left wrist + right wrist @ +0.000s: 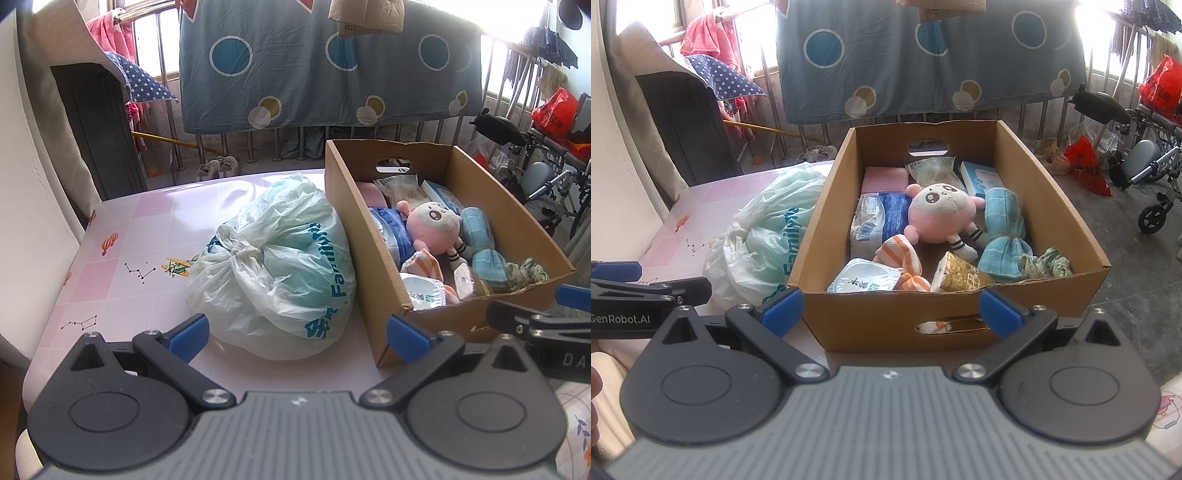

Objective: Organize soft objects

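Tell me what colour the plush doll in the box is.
The plush doll is pink with a cream face and striped socks, clearest in the right wrist view.

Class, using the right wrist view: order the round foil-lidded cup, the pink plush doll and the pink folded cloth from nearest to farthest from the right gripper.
1. Foil-lidded cup: front left corner of the cardboard box, just beyond the right gripper.
2. Pink plush doll: middle of the box.
3. Pink folded cloth: back left, near the far wall.

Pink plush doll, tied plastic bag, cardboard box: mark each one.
pink plush doll (940, 214), right wrist view, on its round head.
tied plastic bag (280, 266), left wrist view, on its bulging side.
cardboard box (886, 317), right wrist view, on its near wall.
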